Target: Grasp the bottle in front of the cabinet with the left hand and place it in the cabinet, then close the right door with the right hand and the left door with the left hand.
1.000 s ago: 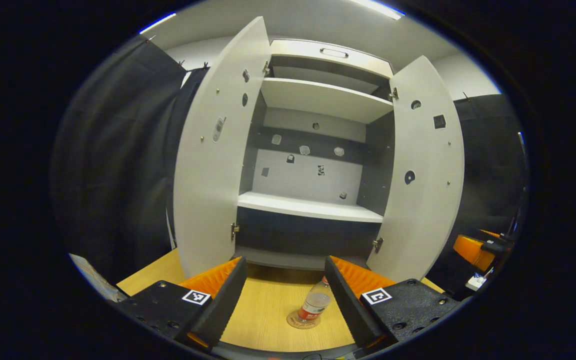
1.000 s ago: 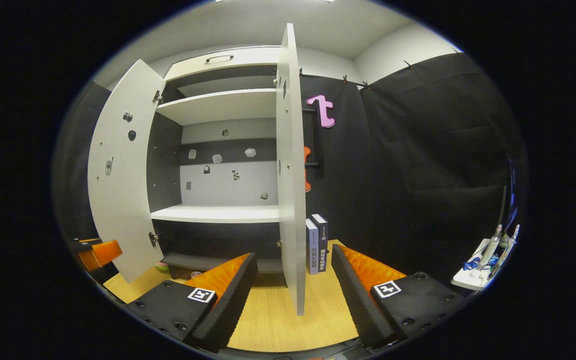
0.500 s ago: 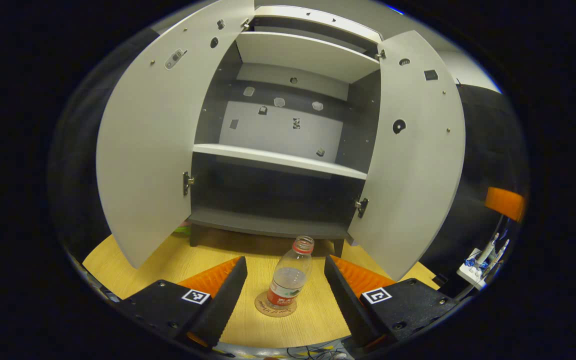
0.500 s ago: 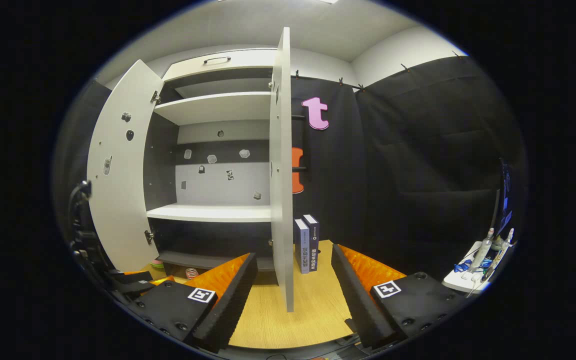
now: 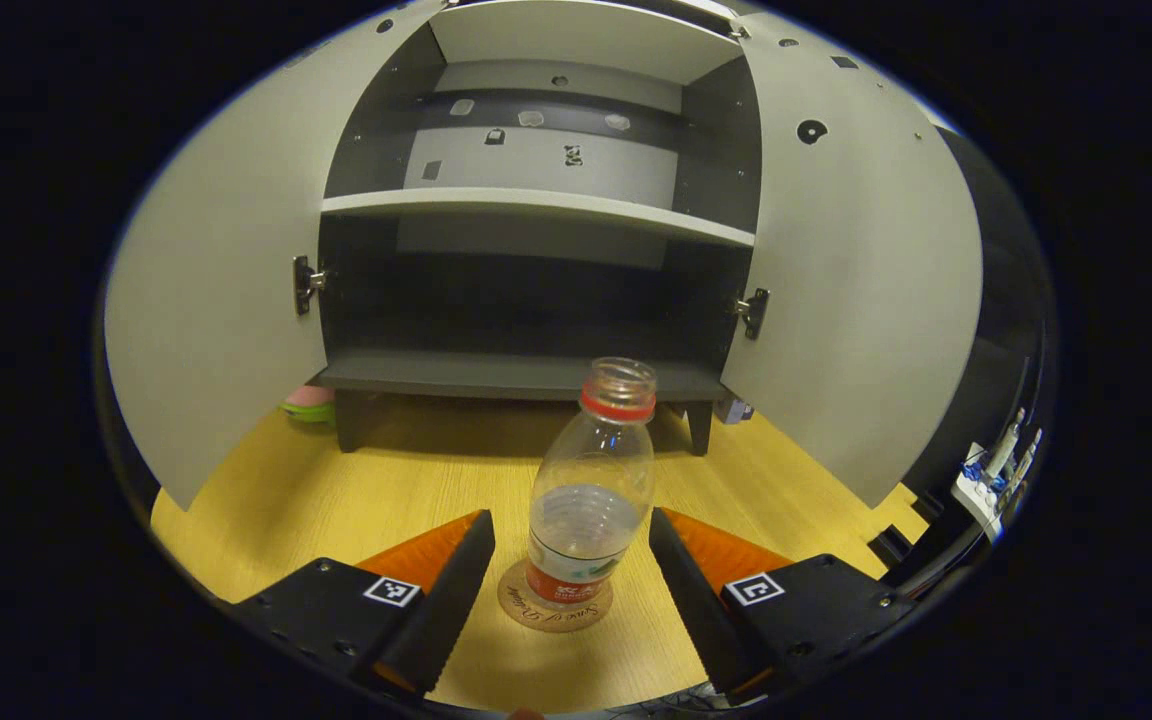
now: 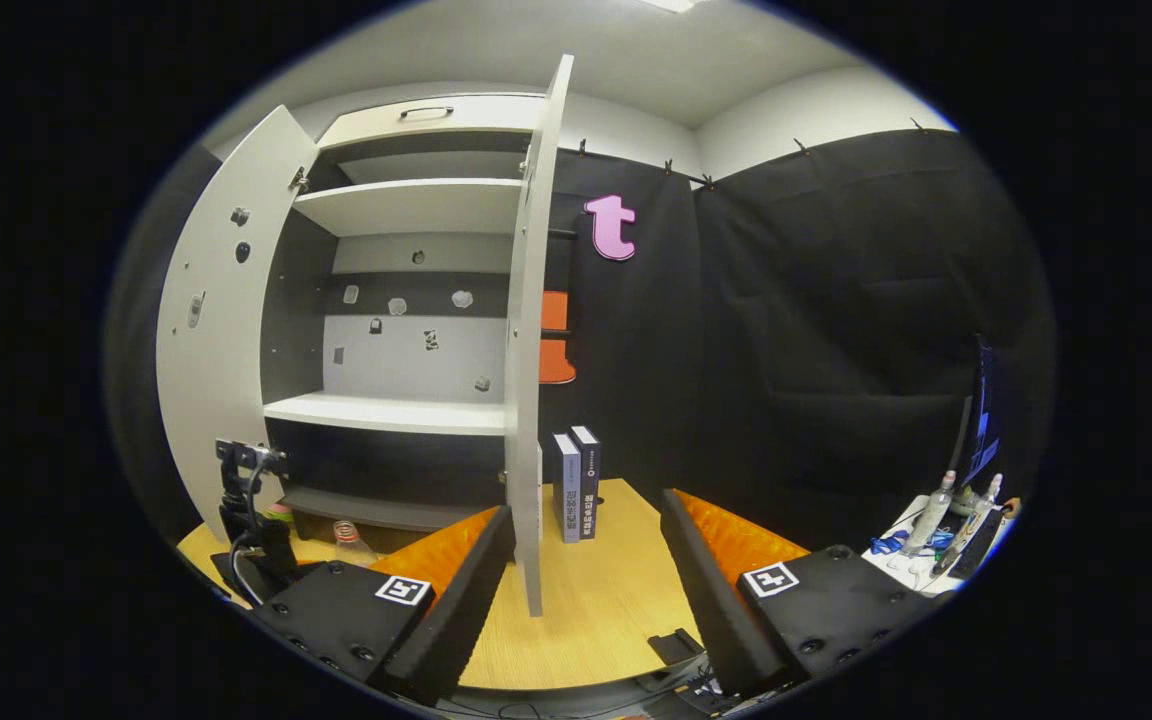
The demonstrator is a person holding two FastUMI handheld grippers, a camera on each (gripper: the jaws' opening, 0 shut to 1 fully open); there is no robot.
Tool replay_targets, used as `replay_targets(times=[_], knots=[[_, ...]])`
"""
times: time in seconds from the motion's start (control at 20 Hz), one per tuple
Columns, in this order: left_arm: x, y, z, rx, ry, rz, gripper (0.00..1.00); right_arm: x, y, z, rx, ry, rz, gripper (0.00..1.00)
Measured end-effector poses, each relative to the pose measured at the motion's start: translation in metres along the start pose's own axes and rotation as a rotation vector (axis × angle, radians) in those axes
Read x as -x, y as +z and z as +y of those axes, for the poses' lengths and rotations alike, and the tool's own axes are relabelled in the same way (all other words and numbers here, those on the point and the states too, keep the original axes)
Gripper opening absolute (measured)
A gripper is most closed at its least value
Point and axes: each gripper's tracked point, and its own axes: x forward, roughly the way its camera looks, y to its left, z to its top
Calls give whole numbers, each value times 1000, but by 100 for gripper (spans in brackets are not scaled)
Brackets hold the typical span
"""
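One clear plastic bottle with a red neck ring and red label (image 5: 591, 490) is being counted, standing on one round brown coaster (image 5: 556, 608). One tall white cabinet (image 5: 536, 200) is being seen with two white doors, a left door (image 5: 216, 300) and a right door (image 5: 856, 280), both standing open. Two upright dark books (image 6: 576, 485) are being counted beside the cabinet in the right gripper view, and two grippers are being tallied, the left gripper (image 5: 566, 590) and the right gripper (image 6: 586, 590).

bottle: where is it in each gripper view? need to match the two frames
Left gripper view: bottle at bottom centre, upright on a round coaster, between the open left gripper fingers, untouched.
Right gripper view: bottle at lower left, partly hidden, before the cabinet's bottom shelf.
Shared landmark: the open right door.
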Motion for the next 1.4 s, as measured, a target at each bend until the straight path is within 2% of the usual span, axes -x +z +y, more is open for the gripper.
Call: replay_targets(times=[0.05, 0.1, 0.35, 0.45, 0.55, 0.75, 0.9, 0.95, 1.15, 1.2, 1.4], knots=[[-6, -5, 1, -4, 1, 11, 95, 0, -2, -2, 4, -7, 5, 89], [-12, -10, 0, -5, -6, 23, 95, 0, -4, -4, 9, -15, 11, 98], [-31, -26, -7, -21, -36, 83, 94, 2, -15, -14, 39, -55, 42, 100], [-31, -18, -6, -43, -31, 67, 81, 3, -17, -16, 42, -62, 49, 100], [-25, -7, -6, -64, -39, 57, 77, 1, -15, -16, 38, -63, 48, 100], [-6, 36, -7, -28, -74, 17, 77, -4, -9, -5, 24, -36, 37, 100], [11, 88, -2, -11, -92, -42, 77, -7, -11, 7, 17, -10, 40, 99], [17, 106, 0, -11, -90, -69, 77, -8, -10, 10, 13, -1, 39, 94], [38, 172, 10, 1, -85, -157, 77, -14, -7, 19, 3, 21, 33, 94], [41, 188, 12, 7, -83, -178, 76, -15, -5, 20, 3, 25, 29, 99], [47, 240, 26, 18, -69, -229, 77, -20, 2, 20, -1, 29, 11, 99]])
